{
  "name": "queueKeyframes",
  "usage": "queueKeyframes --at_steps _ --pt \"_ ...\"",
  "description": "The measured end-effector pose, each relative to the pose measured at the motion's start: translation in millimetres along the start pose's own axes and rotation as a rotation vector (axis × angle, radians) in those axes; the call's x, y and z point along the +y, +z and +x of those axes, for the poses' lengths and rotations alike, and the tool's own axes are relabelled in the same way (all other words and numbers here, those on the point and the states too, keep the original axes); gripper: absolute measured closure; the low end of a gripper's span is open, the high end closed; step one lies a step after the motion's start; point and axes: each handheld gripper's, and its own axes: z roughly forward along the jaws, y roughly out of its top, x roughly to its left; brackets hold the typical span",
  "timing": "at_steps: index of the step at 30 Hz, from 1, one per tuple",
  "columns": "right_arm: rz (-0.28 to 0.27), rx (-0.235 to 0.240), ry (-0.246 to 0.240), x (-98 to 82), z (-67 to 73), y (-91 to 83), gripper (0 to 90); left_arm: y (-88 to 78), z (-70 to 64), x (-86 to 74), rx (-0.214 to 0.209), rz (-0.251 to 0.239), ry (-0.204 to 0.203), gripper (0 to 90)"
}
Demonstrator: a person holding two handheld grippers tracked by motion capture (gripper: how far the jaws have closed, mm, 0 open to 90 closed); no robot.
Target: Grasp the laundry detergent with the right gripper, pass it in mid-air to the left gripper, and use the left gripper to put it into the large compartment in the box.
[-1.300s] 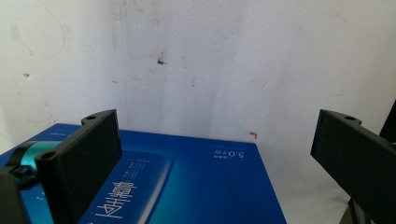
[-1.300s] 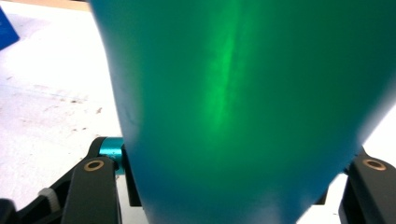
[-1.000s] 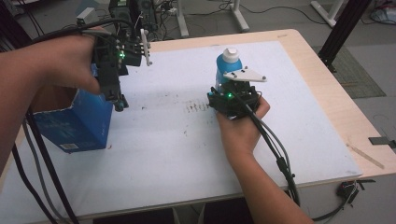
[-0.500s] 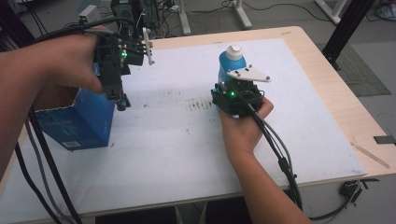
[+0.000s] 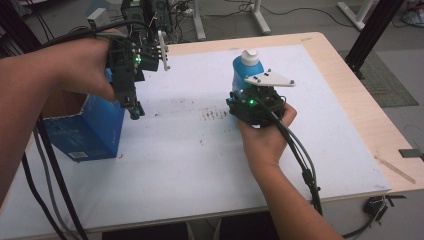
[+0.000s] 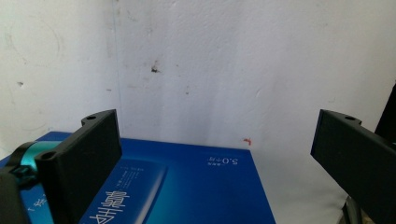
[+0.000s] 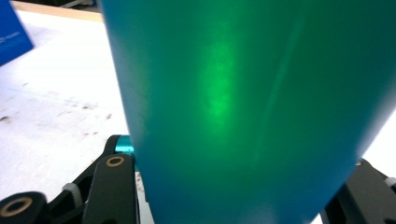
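Firmly clamped: right gripper (image 5: 246, 86) (blue bottle (image 5: 244, 70))

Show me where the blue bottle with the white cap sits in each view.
High view: the bottle stands right of centre, in the right gripper.
Left gripper view: not in it.
Right gripper view: the bottle spans the middle, between the jaws.
Shared landmark: the blue box.

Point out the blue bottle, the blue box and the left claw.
blue bottle (image 5: 242, 75): high view, on its blue shoulder below the white cap.
blue box (image 5: 90, 135): high view, on its front side wall.
left claw (image 5: 134, 111): high view, at its tips above the white mat.
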Motion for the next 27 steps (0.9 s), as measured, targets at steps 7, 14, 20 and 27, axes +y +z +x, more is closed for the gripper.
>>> queueKeyframes --at_steps 7,14,20,27 --pt "0.006 0.132 -0.045 10.6 -3.8 -15.6 44.3 -5.4 -6.3 7.7 0.006 -0.015 0.021 1.7" --pt "0.026 0.273 -0.129 18.9 -7.1 -25.9 44.4 -15.9 -11.7 13.9 0.017 -0.021 0.042 1.7" --pt "0.013 0.424 -0.141 25.3 -11.2 -28.2 44.5 -21.4 -15.1 18.6 0.020 -0.031 0.052 1.7" --pt "-0.002 0.557 -0.186 27.8 -14.4 -28.7 44.5 -24.7 -17.3 24.4 0.014 -0.044 0.072 1.7"
